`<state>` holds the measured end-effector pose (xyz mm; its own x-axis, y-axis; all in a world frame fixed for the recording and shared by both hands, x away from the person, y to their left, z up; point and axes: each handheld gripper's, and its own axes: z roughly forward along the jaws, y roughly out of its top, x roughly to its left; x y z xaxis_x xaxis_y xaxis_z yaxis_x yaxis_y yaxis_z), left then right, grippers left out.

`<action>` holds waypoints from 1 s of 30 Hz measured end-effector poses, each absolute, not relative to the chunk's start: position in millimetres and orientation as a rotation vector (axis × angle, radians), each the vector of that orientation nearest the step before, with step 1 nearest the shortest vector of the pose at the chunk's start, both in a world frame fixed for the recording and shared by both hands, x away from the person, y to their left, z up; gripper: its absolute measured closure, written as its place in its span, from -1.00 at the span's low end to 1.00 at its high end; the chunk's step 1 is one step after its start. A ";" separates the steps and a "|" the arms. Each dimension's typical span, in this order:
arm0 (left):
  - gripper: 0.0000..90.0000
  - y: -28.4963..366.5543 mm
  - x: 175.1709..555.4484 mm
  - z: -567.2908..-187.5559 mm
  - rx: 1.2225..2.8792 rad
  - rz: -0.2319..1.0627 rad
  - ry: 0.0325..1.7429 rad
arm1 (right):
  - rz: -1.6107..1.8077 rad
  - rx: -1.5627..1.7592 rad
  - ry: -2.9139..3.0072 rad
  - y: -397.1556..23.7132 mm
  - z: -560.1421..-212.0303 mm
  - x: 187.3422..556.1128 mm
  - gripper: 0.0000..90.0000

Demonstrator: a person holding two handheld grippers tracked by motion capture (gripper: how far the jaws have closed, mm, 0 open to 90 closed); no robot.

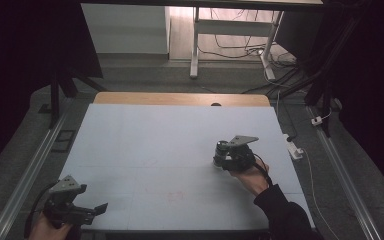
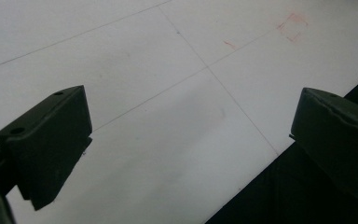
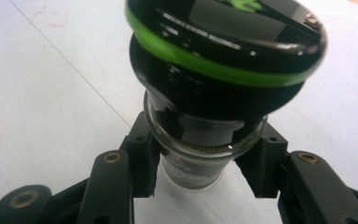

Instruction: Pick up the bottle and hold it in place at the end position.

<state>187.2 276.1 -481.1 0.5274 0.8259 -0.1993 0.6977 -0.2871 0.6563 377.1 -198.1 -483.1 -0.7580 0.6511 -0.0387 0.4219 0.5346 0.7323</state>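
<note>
The jar (image 3: 200,140), clear glass with a glossy black, green-ringed cap, is standing toward the desk's (image 1: 155,145) right edge. The right claw (image 3: 200,172) is clamping its glass body, probably to lift it. The left claw (image 1: 87,212) is waiting at the near left corner, jaws apart, over matte white desk.

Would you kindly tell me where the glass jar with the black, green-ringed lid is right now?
In the high view the glass jar stands on the white table, right of centre, clamped in the right gripper; the left gripper sits far off at the near-left corner.
</note>
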 end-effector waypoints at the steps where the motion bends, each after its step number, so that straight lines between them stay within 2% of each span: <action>1: -1.00 276.1 187.2 -481.2 2.056 0.231 1.233 | 1.059 0.887 2.469 -196.5 -482.5 377.6 0.17; 30: -1.00 276.2 188.2 -481.4 2.056 0.225 1.233 | 1.110 0.864 2.489 -137.7 -473.3 398.9 0.17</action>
<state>188.2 276.2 -481.4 0.5276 0.8246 -0.2043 0.6996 -0.2854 0.6550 398.9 -137.7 -473.3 -0.7813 0.6240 -0.0123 0.4079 0.5254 0.7467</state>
